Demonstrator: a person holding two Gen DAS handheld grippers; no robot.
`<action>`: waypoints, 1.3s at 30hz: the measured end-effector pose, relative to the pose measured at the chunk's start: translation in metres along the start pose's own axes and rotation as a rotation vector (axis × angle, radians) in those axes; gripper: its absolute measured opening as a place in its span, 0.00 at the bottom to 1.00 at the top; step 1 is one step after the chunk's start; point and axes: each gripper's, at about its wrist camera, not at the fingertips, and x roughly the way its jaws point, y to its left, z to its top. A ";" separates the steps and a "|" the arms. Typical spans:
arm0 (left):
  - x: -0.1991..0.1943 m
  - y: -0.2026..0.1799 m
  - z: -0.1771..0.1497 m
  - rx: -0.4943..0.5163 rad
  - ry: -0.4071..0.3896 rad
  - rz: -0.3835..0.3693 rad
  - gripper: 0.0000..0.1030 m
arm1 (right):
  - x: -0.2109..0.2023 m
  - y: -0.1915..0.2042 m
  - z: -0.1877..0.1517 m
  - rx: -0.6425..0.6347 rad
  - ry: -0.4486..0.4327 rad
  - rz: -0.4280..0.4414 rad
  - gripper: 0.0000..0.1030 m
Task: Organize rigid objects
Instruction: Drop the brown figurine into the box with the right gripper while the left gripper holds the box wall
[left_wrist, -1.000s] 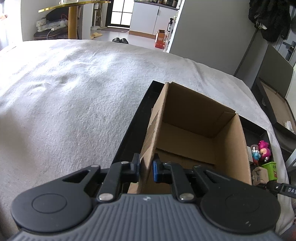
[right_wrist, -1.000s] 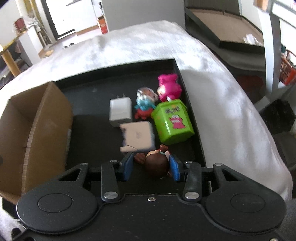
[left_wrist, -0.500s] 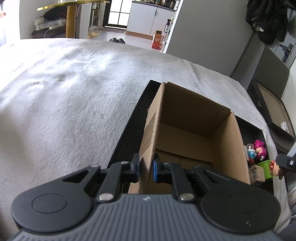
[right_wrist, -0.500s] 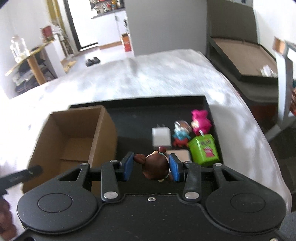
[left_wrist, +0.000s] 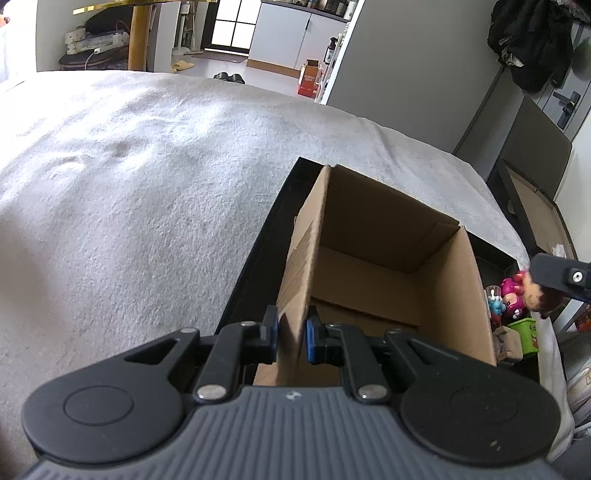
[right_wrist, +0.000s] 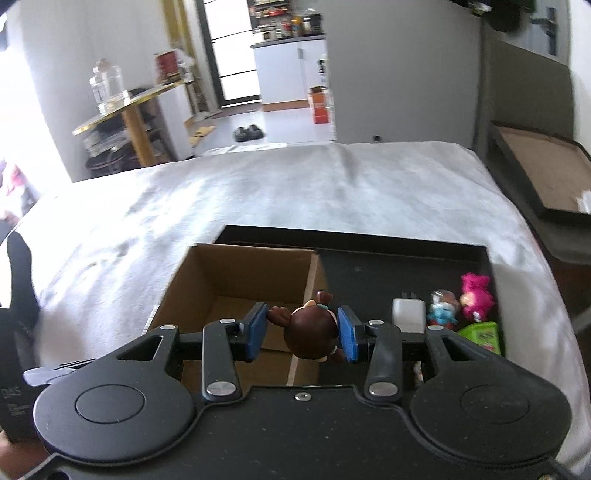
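Cardboard box (left_wrist: 388, 266) stands open-topped at the left end of a black tray (right_wrist: 369, 240), which lies on a grey-white cloth (left_wrist: 147, 166) spread over the surface. The box looks empty inside; only its folded bottom flaps show.

Left tool (left_wrist: 291, 334) is closed on the near left wall of the box, one blue pad on the outside and one on the inside of the cardboard, pinching the wall between them. From the right wrist view part of this tool shows at the far left edge, beside the box.

Right tool (right_wrist: 301, 332) grips a small brown-haired figurine (right_wrist: 312, 332) between its blue pads (right_wrist: 346, 334); the pads press on the sides of its round head. The figurine is held in the air over the right wall of the box, near that wall's near end. In the left wrist view the same tool (left_wrist: 554, 291) and figurine (left_wrist: 535, 295) appear at the right edge, to the right of the box and higher than the tray.

On the tray to the right of the box, still lying loose, are a white plug adapter (right_wrist: 408, 314), a small blue and white toy (right_wrist: 441, 306), a pink toy (right_wrist: 474, 295) and a green box-shaped toy (right_wrist: 482, 338). These sit close together at the right end of the tray, the adapter nearest the cardboard box and the pink toy farthest right.
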 end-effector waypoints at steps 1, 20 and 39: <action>0.001 0.001 0.001 -0.001 0.001 -0.005 0.13 | 0.002 0.004 0.001 -0.010 0.004 0.008 0.39; 0.003 0.012 0.002 -0.039 0.018 -0.048 0.14 | 0.037 0.047 -0.006 -0.042 0.142 0.048 0.40; 0.000 0.008 -0.003 -0.018 0.016 -0.031 0.14 | -0.002 -0.008 -0.008 0.035 0.047 -0.064 0.51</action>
